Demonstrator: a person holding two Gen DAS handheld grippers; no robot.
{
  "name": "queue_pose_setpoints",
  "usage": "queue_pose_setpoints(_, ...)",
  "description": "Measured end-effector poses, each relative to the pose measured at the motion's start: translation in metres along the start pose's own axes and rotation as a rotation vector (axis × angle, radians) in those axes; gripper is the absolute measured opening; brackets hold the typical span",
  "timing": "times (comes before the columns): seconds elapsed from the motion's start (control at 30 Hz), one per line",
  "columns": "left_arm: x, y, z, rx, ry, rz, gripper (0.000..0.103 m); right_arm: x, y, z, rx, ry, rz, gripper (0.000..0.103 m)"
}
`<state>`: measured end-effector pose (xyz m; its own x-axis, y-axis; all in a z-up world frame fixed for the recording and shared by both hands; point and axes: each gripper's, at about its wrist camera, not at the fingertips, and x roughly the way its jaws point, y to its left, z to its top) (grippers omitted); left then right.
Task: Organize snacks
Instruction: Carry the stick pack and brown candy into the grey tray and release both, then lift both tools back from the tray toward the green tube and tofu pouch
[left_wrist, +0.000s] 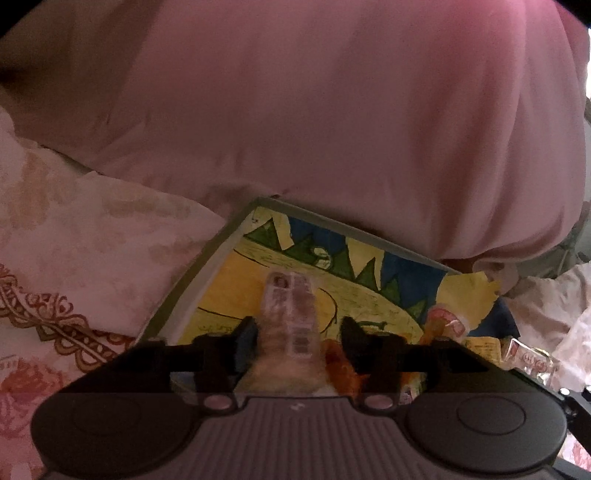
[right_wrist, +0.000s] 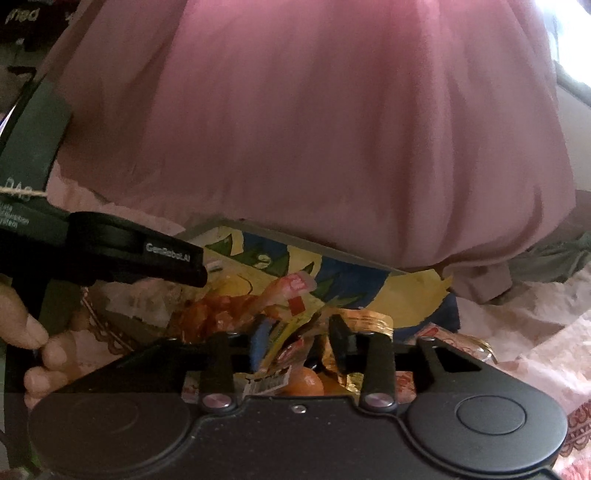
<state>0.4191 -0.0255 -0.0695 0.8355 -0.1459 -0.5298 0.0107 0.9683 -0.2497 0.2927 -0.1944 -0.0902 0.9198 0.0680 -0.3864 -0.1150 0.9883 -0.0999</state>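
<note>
In the left wrist view my left gripper (left_wrist: 297, 334) is shut on a clear snack packet (left_wrist: 291, 314) with a white printed label, held over a box (left_wrist: 207, 280) lined with yellow, green and blue paper. Orange and red-white packets (left_wrist: 448, 325) lie in the box to the right. In the right wrist view my right gripper (right_wrist: 297, 341) is closed around a yellow snack packet (right_wrist: 284, 339) amid a heap of orange, red and gold wrappers (right_wrist: 236, 310) in the same box (right_wrist: 295, 243). The left gripper body (right_wrist: 147, 254) shows at the left.
A person in a pink garment (left_wrist: 332, 110) sits right behind the box, filling the top of both views (right_wrist: 332, 129). Floral bedding (left_wrist: 66, 258) lies to the left and right. A clear jar-like item (left_wrist: 532, 360) lies at the box's right edge.
</note>
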Motion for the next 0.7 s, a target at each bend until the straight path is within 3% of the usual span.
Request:
queue_pose_setpoints(0.1,-0.015,0.000,0.002,-0.019,-0.020,0.010,0.080,-0.012,-0.005,0.006,0.032,-0.015,0.003,0.062)
queue_pose_setpoints(0.23,-0.045,-0.003,0.007,0.030,-0.074,0.042,0.097,-0.037,-0.011,0.016,0.053,-0.064,0.004,0.084)
queue_pose_setpoints(0.33,-0.072,-0.002,0.008,0.033,-0.127,0.085,0.102,-0.059,-0.017,0.023,0.070,-0.103,0.001,0.098)
queue_pose_setpoints(0.5,-0.118,0.004,0.010,0.017,-0.169,0.123,0.103,-0.100,-0.026,0.034,0.096,-0.171,0.015,0.102)
queue_pose_setpoints(0.7,-0.175,0.002,-0.009,0.020,-0.222,0.179,0.103,-0.144,-0.030,0.029,0.136,-0.186,0.025,0.102)
